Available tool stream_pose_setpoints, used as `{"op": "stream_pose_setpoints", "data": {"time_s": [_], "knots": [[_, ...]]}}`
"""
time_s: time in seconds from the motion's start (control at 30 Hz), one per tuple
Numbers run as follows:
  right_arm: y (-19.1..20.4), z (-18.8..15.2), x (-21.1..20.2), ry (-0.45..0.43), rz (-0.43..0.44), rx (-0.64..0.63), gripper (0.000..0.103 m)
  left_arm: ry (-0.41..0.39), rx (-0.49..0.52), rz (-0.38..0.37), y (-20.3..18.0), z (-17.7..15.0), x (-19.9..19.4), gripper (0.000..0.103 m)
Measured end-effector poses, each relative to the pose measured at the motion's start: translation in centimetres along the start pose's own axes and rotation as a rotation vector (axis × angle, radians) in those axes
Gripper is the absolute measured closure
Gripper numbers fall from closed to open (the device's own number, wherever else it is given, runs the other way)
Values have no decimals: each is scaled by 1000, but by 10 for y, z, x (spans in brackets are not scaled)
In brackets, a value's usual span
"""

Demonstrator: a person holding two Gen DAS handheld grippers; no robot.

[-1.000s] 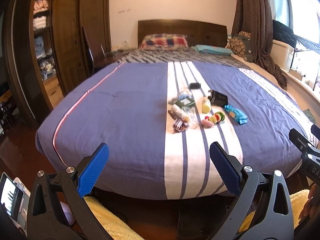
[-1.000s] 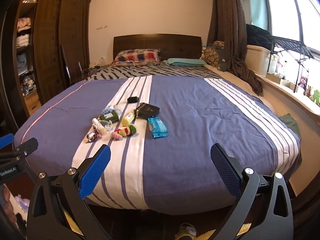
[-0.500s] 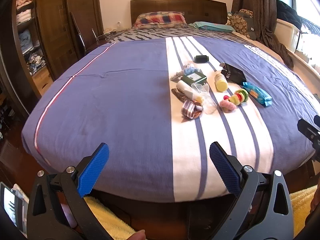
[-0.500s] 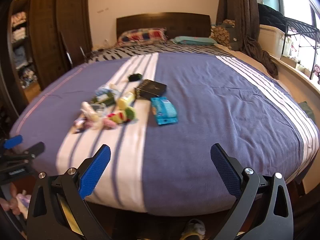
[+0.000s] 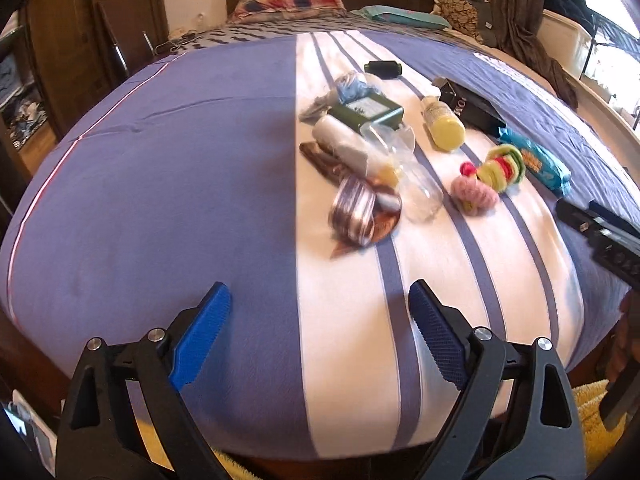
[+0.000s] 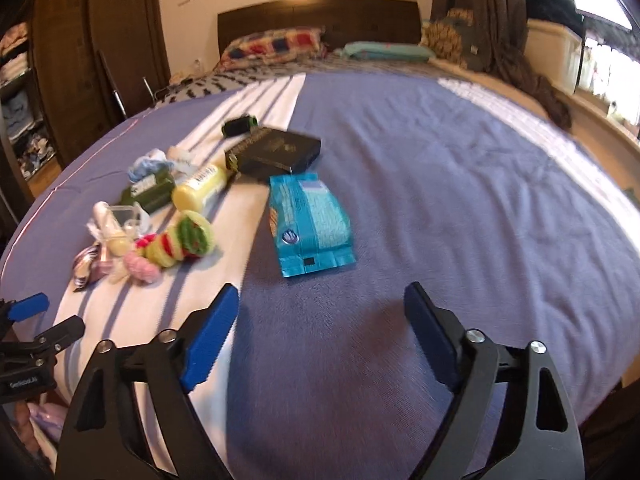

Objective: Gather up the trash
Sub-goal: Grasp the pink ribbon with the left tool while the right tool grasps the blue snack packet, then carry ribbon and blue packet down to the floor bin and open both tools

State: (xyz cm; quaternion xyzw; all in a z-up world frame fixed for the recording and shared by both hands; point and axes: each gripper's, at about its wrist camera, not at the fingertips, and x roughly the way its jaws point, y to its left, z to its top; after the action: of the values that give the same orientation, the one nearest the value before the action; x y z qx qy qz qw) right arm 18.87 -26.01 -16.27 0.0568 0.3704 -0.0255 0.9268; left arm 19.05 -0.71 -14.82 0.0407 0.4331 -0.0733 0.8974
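A pile of small items lies on the bed's white stripe: a crumpled striped wrapper [image 5: 354,212], a clear plastic cup [image 5: 416,188], a white roll [image 5: 340,146], a green box [image 5: 366,114], a yellow bottle [image 5: 444,124], crocheted toys [image 5: 500,170], a blue snack packet [image 6: 308,220] and a black box [image 6: 276,150]. My left gripper [image 5: 316,332] is open and empty, above the bed's near edge, short of the wrapper. My right gripper [image 6: 320,332] is open and empty, just short of the blue packet.
The bed [image 5: 160,184] has a blue and white striped cover, with pillows [image 5: 288,0] at the headboard. A dark wardrobe [image 5: 80,40] stands to the left. Curtains and a white bin [image 6: 552,56] are at the right. A yellow rug [image 5: 596,408] lies on the floor.
Both grippers have moved forward and lower over the bed, so the pile of items now looks much nearer. Both stay open.
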Motion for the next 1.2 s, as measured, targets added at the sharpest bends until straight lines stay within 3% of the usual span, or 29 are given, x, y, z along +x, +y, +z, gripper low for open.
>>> {"op": "stream_pose_setpoints", "data": {"time_s": [0.1, 0.43, 0.5, 0.6, 0.63, 0.7, 0.77, 0.9, 1.2], "knots": [[3, 4, 7, -35, -3, -16, 19, -8, 6, -15, 0, 11, 8, 20], [6, 30, 34, 16, 12, -43, 20, -14, -5, -28, -1, 37, 31, 23], [8, 31, 35, 20, 12, -61, 25, -26, -11, -39, 1, 37, 31, 41], [11, 33, 33, 4, 7, -83, 54, -31, -34, -55, 7, 38, 29, 59], [13, 32, 32, -3, -10, -96, 55, -28, -36, -63, 8, 38, 28, 62], [17, 31, 31, -5, -21, -113, 56, -25, -42, -73, 12, 35, 24, 82], [20, 28, 27, -8, -27, -131, 57, -21, -46, -78, 15, 30, 20, 94], [19, 19, 12, 2, -15, -124, 62, -17, -58, -92, 18, 17, 8, 101], [21, -7, -46, -36, 43, -111, 62, -62, -40, -111, 8, -17, -41, 103]]}}
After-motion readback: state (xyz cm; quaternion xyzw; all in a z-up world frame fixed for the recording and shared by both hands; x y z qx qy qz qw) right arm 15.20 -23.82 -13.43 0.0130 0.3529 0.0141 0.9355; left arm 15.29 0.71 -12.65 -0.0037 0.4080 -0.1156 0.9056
